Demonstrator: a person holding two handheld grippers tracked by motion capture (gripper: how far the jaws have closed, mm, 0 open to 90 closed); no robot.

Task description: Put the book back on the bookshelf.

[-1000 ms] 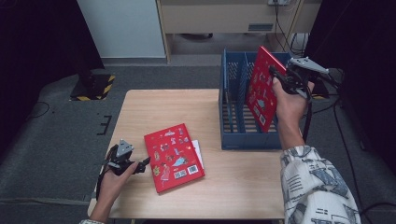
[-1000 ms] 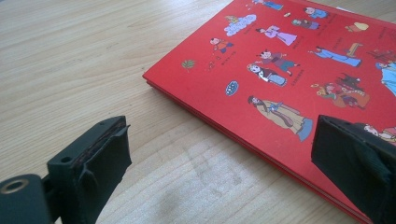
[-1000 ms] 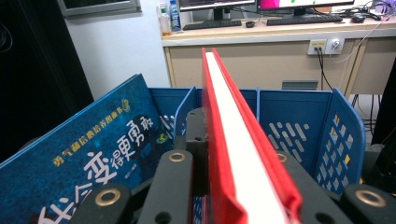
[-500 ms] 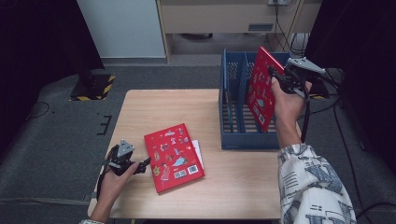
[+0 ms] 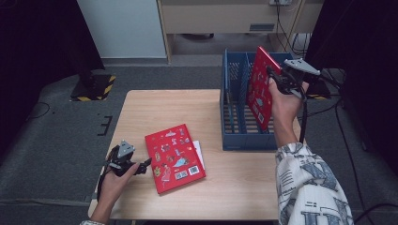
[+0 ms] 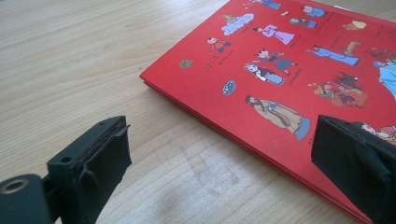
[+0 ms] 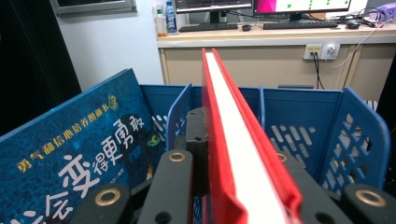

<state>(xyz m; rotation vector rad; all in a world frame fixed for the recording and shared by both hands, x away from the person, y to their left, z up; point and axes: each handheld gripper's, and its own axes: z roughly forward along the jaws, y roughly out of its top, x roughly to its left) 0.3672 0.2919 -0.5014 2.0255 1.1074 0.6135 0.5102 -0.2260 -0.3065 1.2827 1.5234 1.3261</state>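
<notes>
A blue slotted plastic file rack [image 5: 234, 126] stands at the right edge of a pale wooden table [image 5: 155, 110]; a dark blue picture book [image 7: 74, 163] leans in its left compartment. Above its middle slots, the right gripper [image 5: 277, 79] pinches a thin red hardcover book [image 5: 259, 91] upright and slightly tilted, its lower corner inside the rack. A second red illustrated book [image 5: 174, 157] lies flat near the front edge, with bare tabletop behind it. Beside it, the left gripper [image 5: 143, 165] has its jaws spread wide, holding nothing.
</notes>
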